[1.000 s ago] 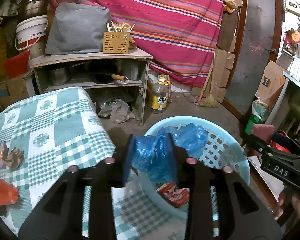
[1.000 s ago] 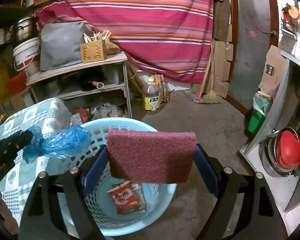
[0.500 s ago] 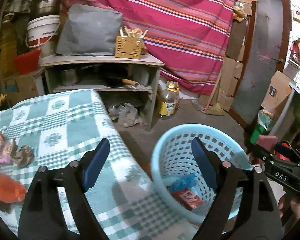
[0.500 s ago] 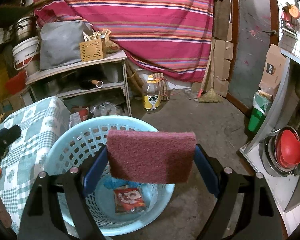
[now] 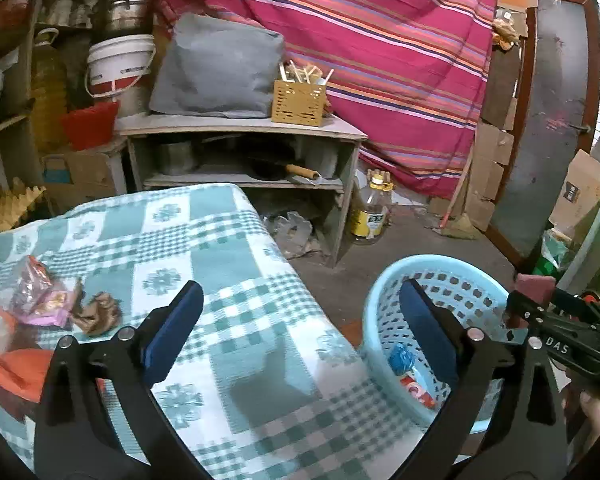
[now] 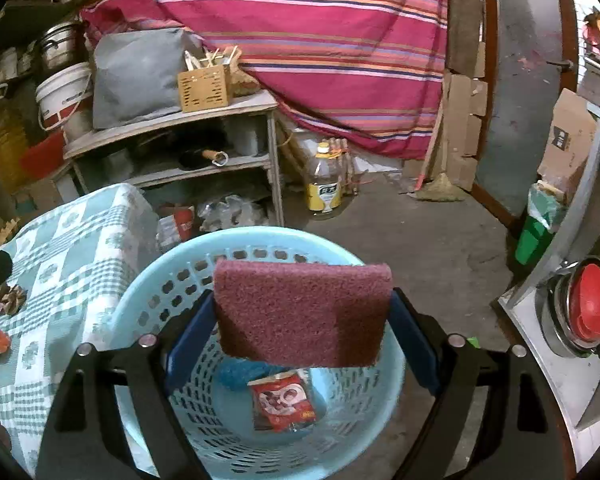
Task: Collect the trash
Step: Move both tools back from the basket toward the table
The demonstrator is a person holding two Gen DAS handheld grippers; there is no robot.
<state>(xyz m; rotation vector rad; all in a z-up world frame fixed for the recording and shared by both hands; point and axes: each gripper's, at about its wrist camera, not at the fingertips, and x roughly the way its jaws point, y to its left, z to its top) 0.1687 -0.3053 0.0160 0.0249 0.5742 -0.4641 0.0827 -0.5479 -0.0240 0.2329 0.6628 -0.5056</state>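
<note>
The left tool hangs over the right edge of the bench; its jaws have just been opening and now stand wide, with nothing between them. The right tool grips a maroon scouring pad by its two ends above a light blue basket, which stands on the floor just beside the bench's right edge. In the basket's bottom lie a crumpled blue bag and a red snack wrapper, touching. Near the bench's left edge lie a pink wrapper, a brown crumpled scrap and an orange piece.
</note>
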